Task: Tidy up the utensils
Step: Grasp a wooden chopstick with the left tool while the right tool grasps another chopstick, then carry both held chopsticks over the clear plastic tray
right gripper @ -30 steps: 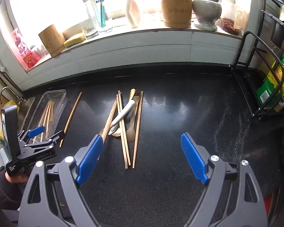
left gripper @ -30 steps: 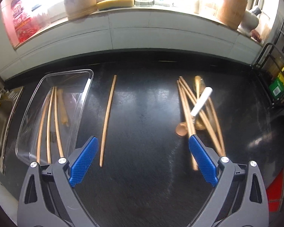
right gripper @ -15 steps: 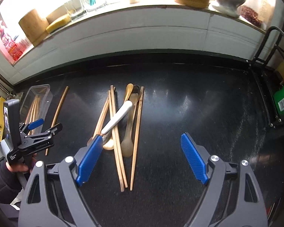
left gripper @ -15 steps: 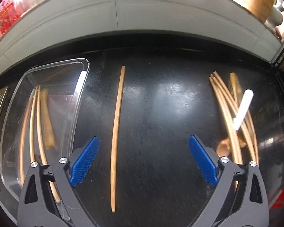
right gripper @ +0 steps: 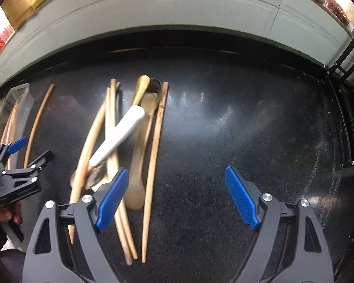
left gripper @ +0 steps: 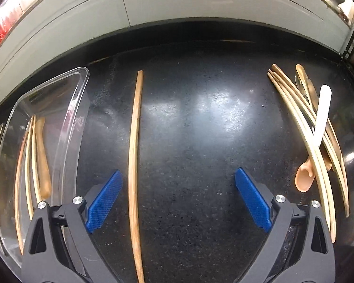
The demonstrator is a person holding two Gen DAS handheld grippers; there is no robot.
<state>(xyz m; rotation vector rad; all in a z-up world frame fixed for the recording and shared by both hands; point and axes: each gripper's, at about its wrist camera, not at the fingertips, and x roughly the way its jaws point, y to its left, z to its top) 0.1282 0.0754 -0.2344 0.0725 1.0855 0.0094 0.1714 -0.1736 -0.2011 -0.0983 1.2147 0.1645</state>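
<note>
Counter (left gripper: 200, 129) of black speckled stone lies bare between single long wooden chopstick (left gripper: 134, 153) and jumbled wooden utensil pile (right gripper: 129, 146), backed by white tiled upstand. Left gripper (left gripper: 177, 200) gapes wide astride the chopstick beside clear plastic tray (left gripper: 80, 99); right gripper (right gripper: 177, 198) gapes wide, empty. No legible writing.

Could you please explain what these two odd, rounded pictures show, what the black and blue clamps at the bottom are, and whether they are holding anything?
There is no robot here: a person holds a hand-operated two-finger gripper in each hand, and each gripper carries a wide-angle camera looking along its fingers. One picture comes from the left gripper, the other from the right gripper; the blue parts are the finger pads. Both are open and hold nothing.

On the black countertop a single chopstick lies between the left gripper's fingers, untouched. Beside it stands a clear plastic tray that already holds a few wooden utensils. The right gripper's view shows a loose pile of chopsticks and spoons, with a white-handled utensil lying across it. At the left edge of that view you can see the other gripper and the hand holding it.
</note>
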